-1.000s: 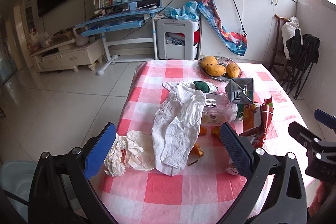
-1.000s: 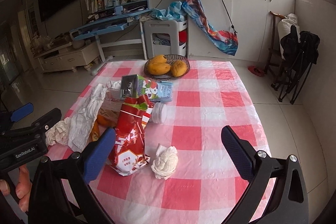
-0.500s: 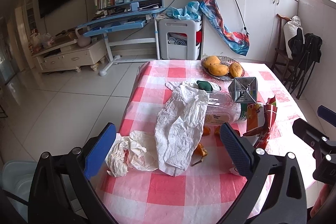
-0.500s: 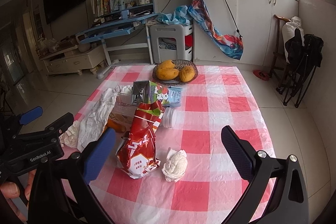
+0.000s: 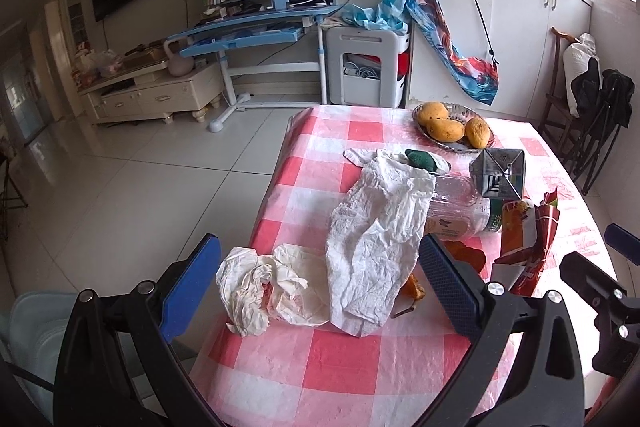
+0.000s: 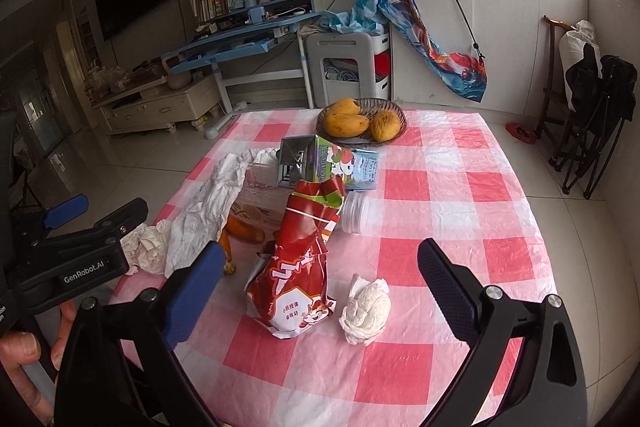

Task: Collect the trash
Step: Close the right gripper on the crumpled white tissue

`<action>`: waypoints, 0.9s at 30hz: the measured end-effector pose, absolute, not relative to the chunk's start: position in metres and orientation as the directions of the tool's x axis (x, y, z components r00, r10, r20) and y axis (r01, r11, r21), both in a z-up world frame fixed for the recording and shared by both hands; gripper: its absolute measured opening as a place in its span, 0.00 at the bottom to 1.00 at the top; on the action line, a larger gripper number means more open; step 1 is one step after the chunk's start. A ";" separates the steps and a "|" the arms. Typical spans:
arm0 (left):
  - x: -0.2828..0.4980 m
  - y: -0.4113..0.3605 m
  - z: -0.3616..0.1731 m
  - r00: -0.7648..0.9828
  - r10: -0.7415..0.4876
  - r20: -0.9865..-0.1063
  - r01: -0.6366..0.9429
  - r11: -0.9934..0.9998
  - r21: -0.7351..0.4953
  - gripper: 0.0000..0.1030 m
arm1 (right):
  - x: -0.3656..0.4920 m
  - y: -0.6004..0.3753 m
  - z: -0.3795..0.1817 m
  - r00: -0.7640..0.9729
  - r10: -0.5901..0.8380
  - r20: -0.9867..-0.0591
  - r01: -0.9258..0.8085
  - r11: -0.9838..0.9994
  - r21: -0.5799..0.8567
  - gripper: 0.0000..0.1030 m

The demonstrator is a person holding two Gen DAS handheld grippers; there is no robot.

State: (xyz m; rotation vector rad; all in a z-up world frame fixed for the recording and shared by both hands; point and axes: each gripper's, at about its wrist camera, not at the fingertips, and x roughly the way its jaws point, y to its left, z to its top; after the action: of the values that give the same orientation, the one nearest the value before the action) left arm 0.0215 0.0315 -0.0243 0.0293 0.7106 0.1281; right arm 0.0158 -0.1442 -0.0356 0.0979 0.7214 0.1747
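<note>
Trash lies on a red-and-white checked table [image 5: 360,359]. In the left wrist view: a crumpled white wad [image 5: 264,291], a long crumpled white paper [image 5: 376,227] draped over a lying clear plastic bottle [image 5: 460,211], orange peel [image 5: 464,255], an opened carton [image 5: 498,173]. In the right wrist view: a red snack bag [image 6: 300,263], a white tissue ball [image 6: 368,307], a white lid [image 6: 354,213], the carton [image 6: 320,163]. My left gripper [image 5: 320,287] is open and empty, held over the wad and paper. My right gripper [image 6: 320,291] is open and empty, above the snack bag and tissue.
A basket of mangoes [image 6: 360,123] stands at the table's far end. A pale bin [image 5: 28,331] sits low at left beside the table. A blue desk [image 5: 248,31], white cabinets [image 5: 520,27] and folded chairs [image 6: 592,131] stand around the room.
Both grippers have pulled back and risen slightly, so the table items look a little farther away. Nothing has been taken hold of.
</note>
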 end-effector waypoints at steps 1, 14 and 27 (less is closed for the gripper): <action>0.021 0.030 -0.025 0.750 0.127 -0.649 -0.104 0.992 0.074 0.93 | 0.016 -0.144 -0.035 0.738 0.193 -0.647 -0.125 0.981 0.150 0.89; 0.028 0.048 -0.031 0.720 0.159 -0.676 -0.156 0.986 0.066 0.93 | 0.022 -0.165 -0.074 0.624 0.135 -0.769 -0.137 0.989 0.062 0.74; 0.046 0.054 -0.060 0.644 0.171 -0.746 -0.129 0.985 0.115 0.93 | 0.038 -0.165 -0.116 0.552 0.163 -0.818 -0.143 0.985 0.100 0.48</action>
State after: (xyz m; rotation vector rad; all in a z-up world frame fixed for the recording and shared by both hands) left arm 0.0461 0.0542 -0.0601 0.0533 0.8546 0.1708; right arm 0.0379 -0.1646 -0.1157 0.0221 0.9690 0.1812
